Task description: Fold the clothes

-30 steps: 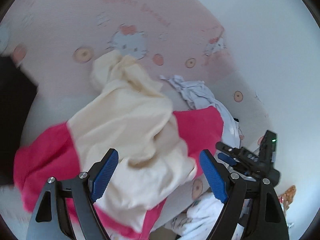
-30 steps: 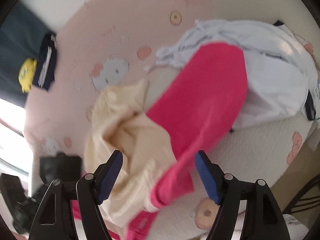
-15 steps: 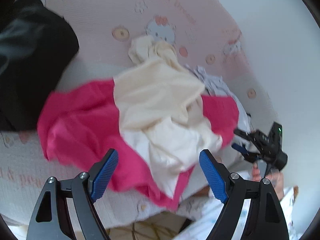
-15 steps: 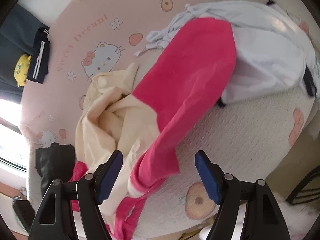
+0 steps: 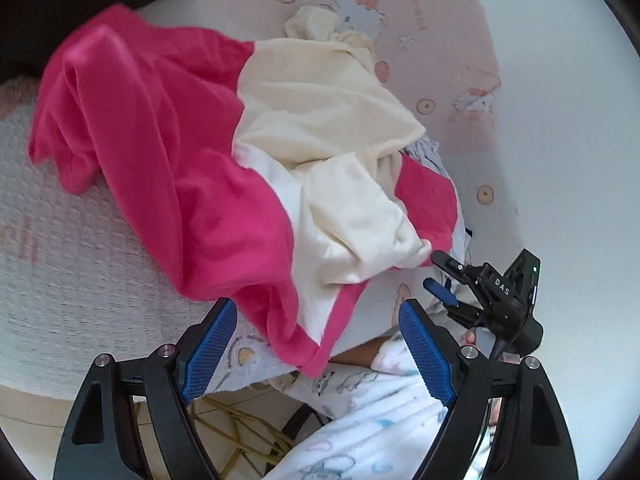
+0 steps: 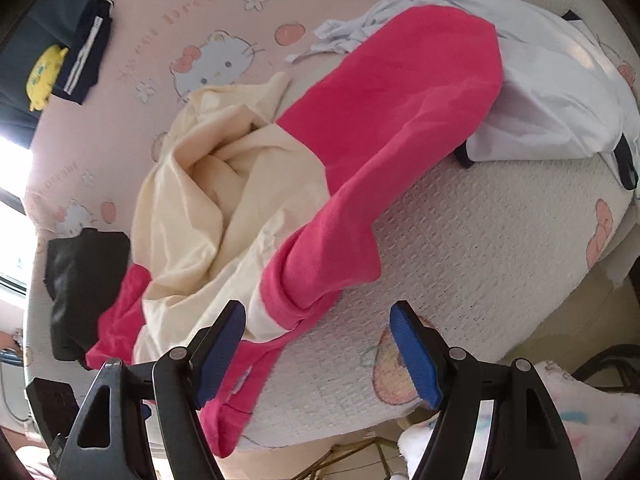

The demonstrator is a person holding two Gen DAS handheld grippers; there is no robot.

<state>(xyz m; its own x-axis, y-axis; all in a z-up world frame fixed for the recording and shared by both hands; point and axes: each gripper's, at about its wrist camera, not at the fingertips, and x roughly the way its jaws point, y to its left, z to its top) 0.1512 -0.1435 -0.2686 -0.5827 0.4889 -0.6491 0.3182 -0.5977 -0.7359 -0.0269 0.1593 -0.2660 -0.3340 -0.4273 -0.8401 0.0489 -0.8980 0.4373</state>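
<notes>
Both jaws wide and empty, left hand-held gripper (image 5: 316,348) and right hand-held gripper (image 6: 316,354), above crumpled pink-and-cream garment (image 5: 224,184) on bed (image 6: 480,248).

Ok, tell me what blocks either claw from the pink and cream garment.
Nothing visible does. The left claw and the right claw both stand open right above the pink and cream garment, whose hem hangs over the bed's edge between the pads.

The pink bedsheet (image 6: 132,52) carries "Sweet Dream" in script (repeated, partly cut off, near its edge). White letters "DAS" mark the right hand-held gripper (image 5: 442,276).
</notes>
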